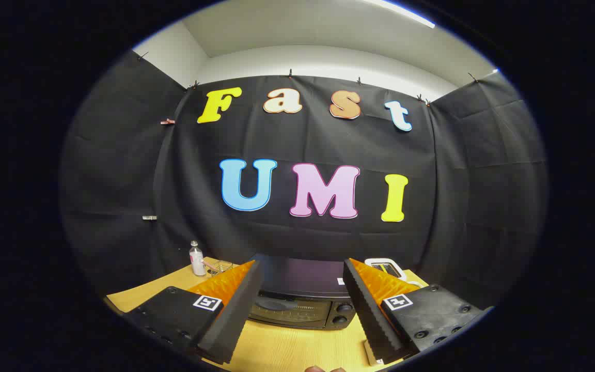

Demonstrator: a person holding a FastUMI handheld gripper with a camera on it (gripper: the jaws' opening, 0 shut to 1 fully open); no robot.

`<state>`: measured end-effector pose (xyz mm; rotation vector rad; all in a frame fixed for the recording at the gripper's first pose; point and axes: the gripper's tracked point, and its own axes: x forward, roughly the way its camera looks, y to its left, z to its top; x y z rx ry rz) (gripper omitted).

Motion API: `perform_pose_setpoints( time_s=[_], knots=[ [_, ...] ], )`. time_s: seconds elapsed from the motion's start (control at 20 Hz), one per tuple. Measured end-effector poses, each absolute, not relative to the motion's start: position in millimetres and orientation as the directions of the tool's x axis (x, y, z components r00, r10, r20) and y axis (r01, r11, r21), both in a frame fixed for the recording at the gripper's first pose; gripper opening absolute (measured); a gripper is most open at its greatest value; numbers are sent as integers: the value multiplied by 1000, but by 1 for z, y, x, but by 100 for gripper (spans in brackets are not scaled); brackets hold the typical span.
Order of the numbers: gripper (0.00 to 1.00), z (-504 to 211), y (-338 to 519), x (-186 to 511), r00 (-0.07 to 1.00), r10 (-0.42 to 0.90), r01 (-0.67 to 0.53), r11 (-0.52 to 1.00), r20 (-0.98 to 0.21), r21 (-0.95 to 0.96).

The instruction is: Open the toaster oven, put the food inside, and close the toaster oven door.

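- We face a booth draped in black cloth (pixel 302 232), a white ceiling above it and a light wooden table (pixel 287 346) below.
- Our gripper (pixel 302 268) is held above the table with its fingers spread wide, nothing between them and nothing touched.
- Through the gap between the fingers we see the toaster oven (pixel 302 297), standing on the table just ahead of the tips; it is black, its glass door (pixel 284 311) looks closed, and two round knobs (pixel 344 313) sit on the right side of its front.
- Beyond the left finger we see a small clear bottle (pixel 196 258) with a white label, upright near the cloth, and just beside it a small wire rack (pixel 220 267).
- Beyond the right finger a white device (pixel 386 267) shows, partly hidden; we cannot tell what it is.
- We cannot make out the food.
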<state>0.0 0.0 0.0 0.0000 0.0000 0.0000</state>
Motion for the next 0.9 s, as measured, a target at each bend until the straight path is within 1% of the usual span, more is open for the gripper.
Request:
perform_pose_setpoints(
  time_s=[0.9],
  knots=[
    [97,-22,-9,0,998,-7,6,1000,-61,-19]
  ],
)
